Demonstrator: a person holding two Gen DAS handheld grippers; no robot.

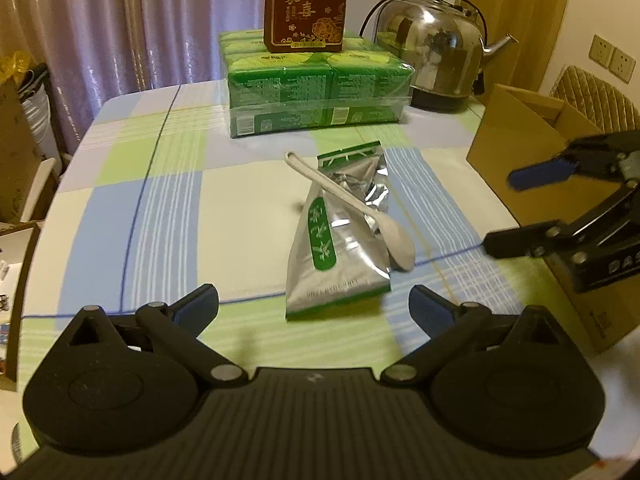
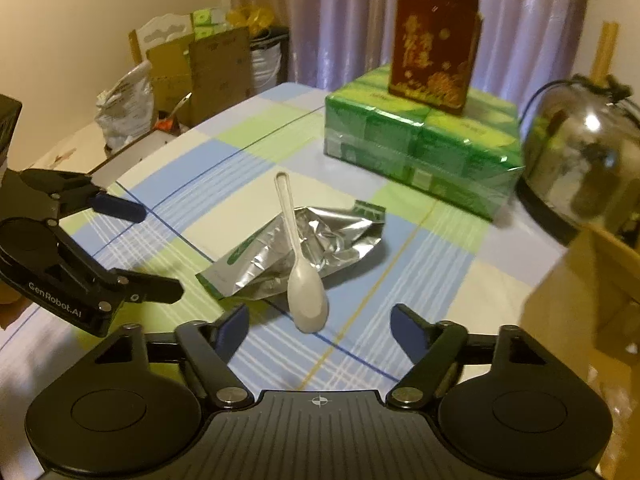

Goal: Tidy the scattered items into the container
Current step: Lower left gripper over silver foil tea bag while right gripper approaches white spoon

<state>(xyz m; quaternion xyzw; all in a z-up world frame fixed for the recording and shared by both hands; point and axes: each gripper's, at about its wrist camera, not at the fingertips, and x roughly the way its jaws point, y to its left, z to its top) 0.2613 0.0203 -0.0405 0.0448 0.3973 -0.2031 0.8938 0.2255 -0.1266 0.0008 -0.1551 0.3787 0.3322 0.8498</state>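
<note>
Low in the left wrist view, the left gripper hovers with jaws apart just short of the silver foil pouch at frame centre. A white plastic spoon lies across the pouch. Bare checked bench spreads to the left, up to its curved edge. At right, the right gripper, jaws apart and empty, hangs before the open cardboard box, whose inside is hidden. Farther up stand a green tissue pack, a red box and a steel kettle.
</note>
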